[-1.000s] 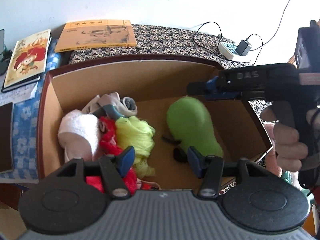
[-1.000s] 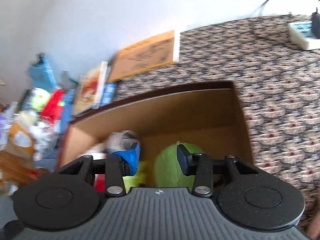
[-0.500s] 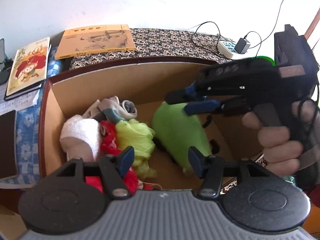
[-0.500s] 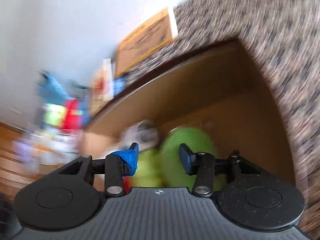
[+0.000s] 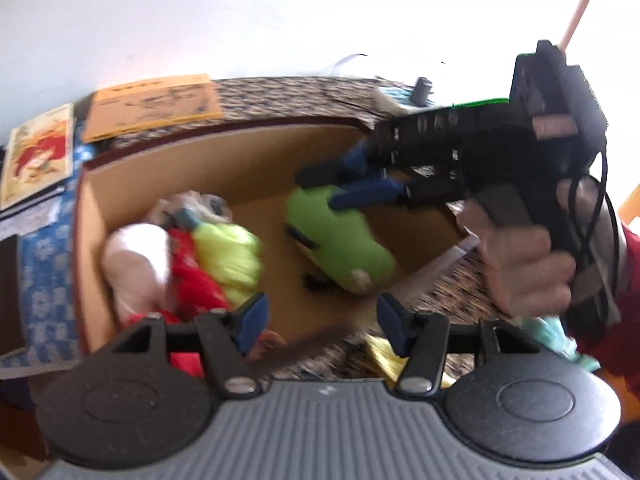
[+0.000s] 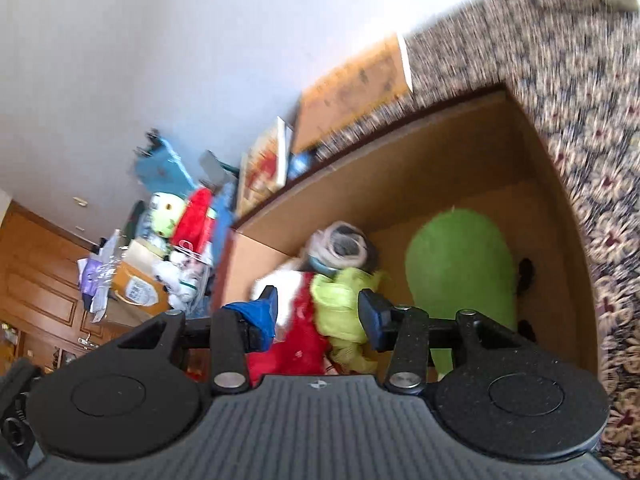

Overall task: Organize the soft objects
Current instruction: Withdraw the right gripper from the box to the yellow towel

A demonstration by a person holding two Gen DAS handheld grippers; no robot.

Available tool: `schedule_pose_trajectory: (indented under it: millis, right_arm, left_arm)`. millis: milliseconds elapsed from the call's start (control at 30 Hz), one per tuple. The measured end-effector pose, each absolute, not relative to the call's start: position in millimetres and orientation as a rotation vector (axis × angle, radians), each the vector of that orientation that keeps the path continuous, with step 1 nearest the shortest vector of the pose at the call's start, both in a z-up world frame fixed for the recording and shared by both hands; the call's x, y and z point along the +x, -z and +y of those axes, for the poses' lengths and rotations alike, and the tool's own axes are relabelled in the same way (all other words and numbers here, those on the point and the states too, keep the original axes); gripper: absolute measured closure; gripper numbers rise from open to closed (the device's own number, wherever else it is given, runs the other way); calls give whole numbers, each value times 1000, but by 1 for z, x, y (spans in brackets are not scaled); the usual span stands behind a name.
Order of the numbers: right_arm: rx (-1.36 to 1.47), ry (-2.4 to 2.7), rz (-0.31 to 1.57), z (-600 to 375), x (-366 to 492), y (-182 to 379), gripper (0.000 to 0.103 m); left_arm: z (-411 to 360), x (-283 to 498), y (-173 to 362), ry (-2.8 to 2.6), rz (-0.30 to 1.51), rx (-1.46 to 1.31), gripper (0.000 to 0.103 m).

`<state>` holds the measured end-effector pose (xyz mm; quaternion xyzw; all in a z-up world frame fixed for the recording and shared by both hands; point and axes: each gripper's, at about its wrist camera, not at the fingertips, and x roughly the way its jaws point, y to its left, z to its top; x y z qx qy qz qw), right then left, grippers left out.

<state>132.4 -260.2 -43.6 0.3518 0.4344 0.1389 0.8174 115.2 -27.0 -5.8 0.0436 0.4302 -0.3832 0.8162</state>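
Note:
An open cardboard box point(image 5: 224, 160) holds soft things: a green plush toy point(image 5: 340, 236) on the right, and on the left a yellow-green cloth point(image 5: 228, 252), a red cloth point(image 5: 192, 284), a white towel roll point(image 5: 132, 256) and grey socks point(image 5: 200, 208). My left gripper point(image 5: 320, 318) is open and empty above the box's near edge. My right gripper point(image 5: 320, 190) is open and empty above the green plush; in its own view point(image 6: 318, 316) it hangs over the yellow-green cloth point(image 6: 344, 304), beside the green plush point(image 6: 460, 264).
The box stands on a patterned tablecloth point(image 6: 580, 80). An orange book point(image 5: 152, 104) and a picture book point(image 5: 38, 156) lie behind the box. A power strip point(image 5: 400, 96) lies at the back right. Clutter and toys point(image 6: 176, 232) stand to the left.
My right gripper has risen off the green plush and tilted, its jaws still open. The green plush has rolled onto its side. My left gripper has pulled back towards the box's near edge.

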Motion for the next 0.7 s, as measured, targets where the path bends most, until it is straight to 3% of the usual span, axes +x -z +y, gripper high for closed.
schedule_pose_trajectory:
  millis: [333, 700]
  right_arm:
    - [541, -292, 699, -266, 44, 8, 73]
    - [512, -161, 819, -271, -19, 48, 73]
  left_arm:
    - [-56, 66, 38, 1035, 1024, 137, 38]
    - [-87, 46, 94, 1061, 1209, 190, 36]
